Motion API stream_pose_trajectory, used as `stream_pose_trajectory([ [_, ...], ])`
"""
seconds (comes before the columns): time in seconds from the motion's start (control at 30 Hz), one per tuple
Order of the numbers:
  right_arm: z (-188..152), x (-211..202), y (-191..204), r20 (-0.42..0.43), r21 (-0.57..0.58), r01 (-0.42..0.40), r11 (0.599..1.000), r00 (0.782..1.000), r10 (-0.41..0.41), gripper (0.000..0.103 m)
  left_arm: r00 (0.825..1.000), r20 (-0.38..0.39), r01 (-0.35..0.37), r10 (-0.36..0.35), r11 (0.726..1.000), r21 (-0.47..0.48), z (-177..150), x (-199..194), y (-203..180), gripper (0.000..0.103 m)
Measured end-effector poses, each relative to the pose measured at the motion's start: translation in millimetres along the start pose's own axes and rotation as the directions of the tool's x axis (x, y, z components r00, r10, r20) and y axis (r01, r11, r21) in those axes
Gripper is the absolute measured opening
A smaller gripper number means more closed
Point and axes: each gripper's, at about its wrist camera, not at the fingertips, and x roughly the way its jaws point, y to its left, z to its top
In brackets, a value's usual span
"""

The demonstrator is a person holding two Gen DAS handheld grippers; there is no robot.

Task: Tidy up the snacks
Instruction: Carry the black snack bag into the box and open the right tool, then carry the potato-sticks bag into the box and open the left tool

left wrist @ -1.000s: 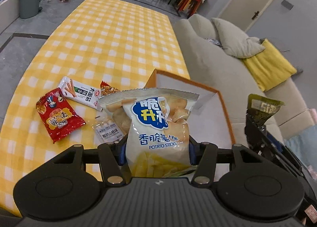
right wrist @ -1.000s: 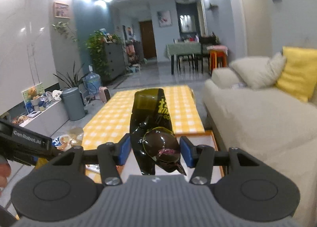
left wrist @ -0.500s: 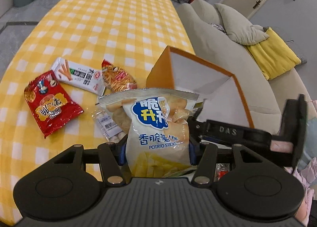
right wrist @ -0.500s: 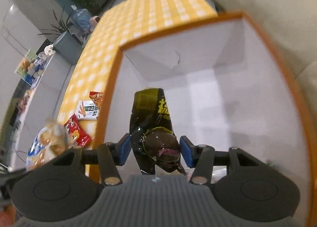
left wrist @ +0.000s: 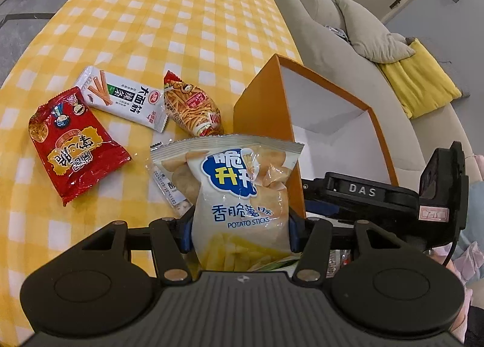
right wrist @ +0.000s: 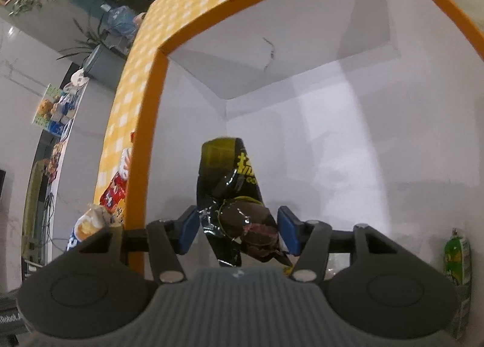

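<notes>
"POTATO STICKS" on chip bag (left wrist: 242,195); seemingly "DAS" on right tongs (left wrist: 363,191)

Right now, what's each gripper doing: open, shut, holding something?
Left gripper: shut on the potato sticks bag.
Right gripper: jaws have just been opening, pads off the black snack packet between them.

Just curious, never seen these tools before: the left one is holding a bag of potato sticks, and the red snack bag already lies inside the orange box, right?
Not quite. The left gripper does hold the bag of potato sticks, but the red snack bag lies on the yellow checked tablecloth, outside the orange box. The left wrist view shows it.
</notes>
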Motion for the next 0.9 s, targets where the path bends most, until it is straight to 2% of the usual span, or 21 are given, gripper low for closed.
stream_pose_trajectory([
  [0.17, 0, 0, -1, -0.012, 0.014, -0.025, 1.000, 1.000, 0.025, 0.067, 1.000, 0.011, -0.013, 0.013, 1.000, -0.016, 1, -6, 3, 0.063],
  [0.37, -2, -17, 2, 0.023, -0.001, -0.042, 0.999, 0.999, 0.042, 0.067, 0.999, 0.035, -0.017, 0.017, 1.000, -0.011, 1, -18, -4, 0.063],
  [0.47, -4, -34, 5, 0.056, -0.024, -0.049, 0.998, 0.997, 0.051, 0.075, 0.999, 0.050, -0.011, 0.011, 1.000, -0.003, 1, -23, -14, 0.063],
  [0.6, -6, -60, 12, 0.124, -0.106, 0.033, 0.994, 0.992, -0.020, 0.082, 0.998, 0.058, -0.023, 0.020, 0.999, 0.041, -3, -26, -34, 0.063],
  [0.73, -7, -87, 11, 0.174, -0.135, 0.071, 0.988, 0.984, -0.047, 0.088, 0.998, 0.054, -0.034, 0.029, 0.996, 0.083, -8, -26, -56, 0.063],
  [0.83, -7, -107, 5, 0.207, -0.145, 0.088, 0.986, 0.977, -0.057, 0.088, 0.998, 0.055, -0.049, 0.043, 0.992, 0.116, -13, -25, -74, 0.063],
  [0.9, -5, -120, -1, 0.231, -0.147, 0.101, 0.984, 0.971, -0.065, 0.088, 0.996, 0.064, -0.076, 0.070, 0.991, 0.106, -14, -21, -84, 0.063],
])
